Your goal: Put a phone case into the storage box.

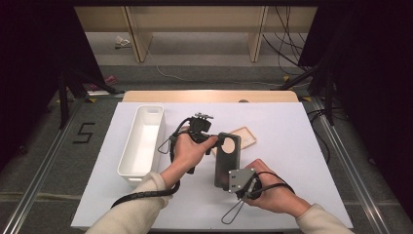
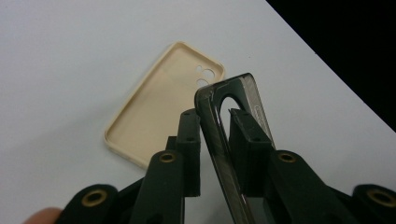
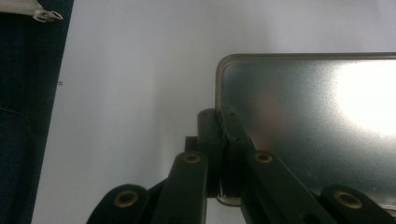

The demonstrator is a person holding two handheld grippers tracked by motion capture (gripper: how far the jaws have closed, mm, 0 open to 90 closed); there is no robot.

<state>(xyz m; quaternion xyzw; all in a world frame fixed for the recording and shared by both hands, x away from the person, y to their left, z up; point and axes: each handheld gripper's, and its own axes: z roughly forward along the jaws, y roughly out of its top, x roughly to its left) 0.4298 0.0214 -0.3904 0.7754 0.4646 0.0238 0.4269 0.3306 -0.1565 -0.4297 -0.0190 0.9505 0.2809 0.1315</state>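
Two grippers are working one dark translucent phone case [image 1: 227,161] over the white table [image 1: 292,146]. Going left to right in the high view: a white bin [image 1: 141,141] is sitting near the table's left edge, long side running away from the person. Next, the left gripper [image 1: 214,140] is reaching right toward the case's far end, by the camera cutout. In the left gripper view its jaws are straddling that end's rim [image 2: 219,135], one jaw inside the cutout and one outside; the inner jaw looks to be touching the rim, while a sliver of gap is showing at the outer one, so not fully clamped. A beige phone case [image 1: 242,138] is lying flat, open side up, on the table just beyond the dark case. Rightmost, the right gripper [image 1: 233,184] is holding the dark case's near end; in the right gripper view its fingers [image 3: 219,135] are pressing together, pinching the case's edge [image 3: 308,121].
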